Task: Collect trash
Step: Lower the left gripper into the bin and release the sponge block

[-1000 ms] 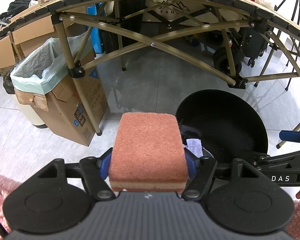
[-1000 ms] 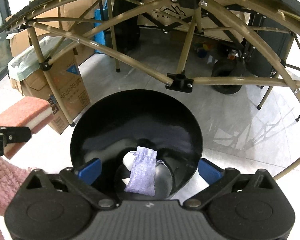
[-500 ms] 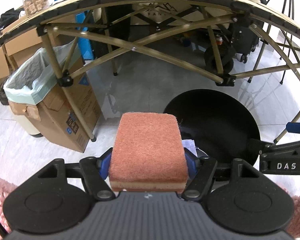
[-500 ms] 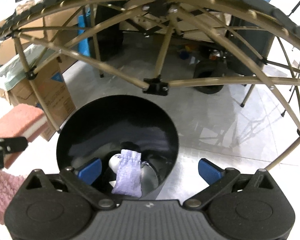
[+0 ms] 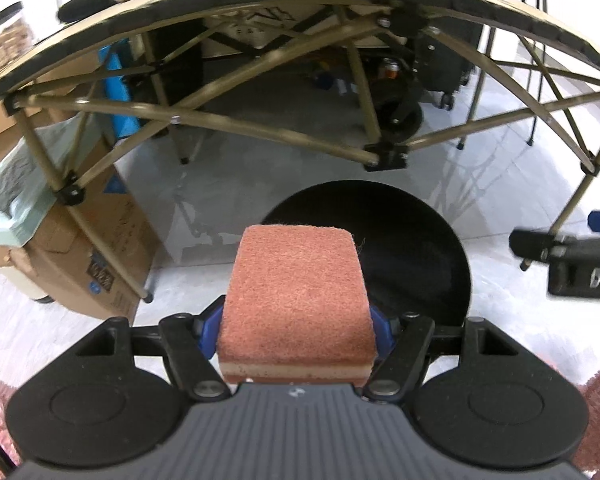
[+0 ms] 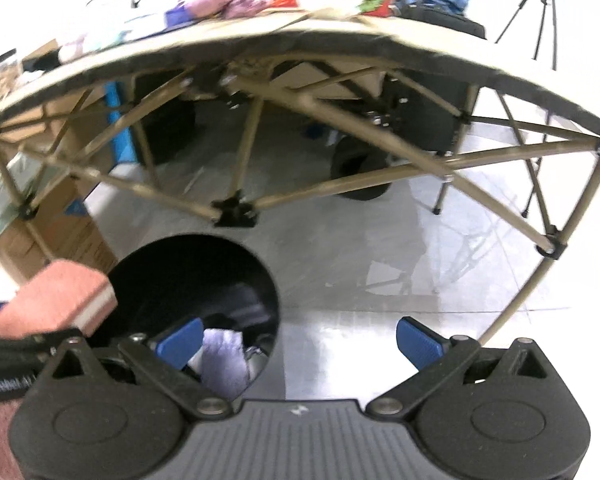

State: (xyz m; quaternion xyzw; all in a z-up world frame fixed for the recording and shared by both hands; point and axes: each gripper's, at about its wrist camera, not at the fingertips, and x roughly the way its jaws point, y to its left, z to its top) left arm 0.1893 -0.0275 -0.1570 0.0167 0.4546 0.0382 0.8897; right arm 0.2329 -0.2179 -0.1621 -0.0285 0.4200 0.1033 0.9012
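1. Two grippers: your left gripper (image 5: 298, 330) clamps the sponge (image 5: 298, 300) flat, poised above the black bin (image 5: 432, 248) at 1 o'clock for dropping.
2. Your right gripper (image 6: 300, 338) is spread wide, empty, beside the bin holding a purple pouch (image 6: 224, 360).

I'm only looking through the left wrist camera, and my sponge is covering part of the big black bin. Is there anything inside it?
Observer: Yes. The right wrist view shows a pale purple pouch lying at the bottom of the black bin.
Operator: Are the other tongs holding something?
Observer: No. The right tongs are wide open with nothing between them.
Operator: Is the thing I'm holding over the bin?
Observer: Seen from the right, the sponge overlaps the bin's left rim. I cannot tell if it is fully above the opening.
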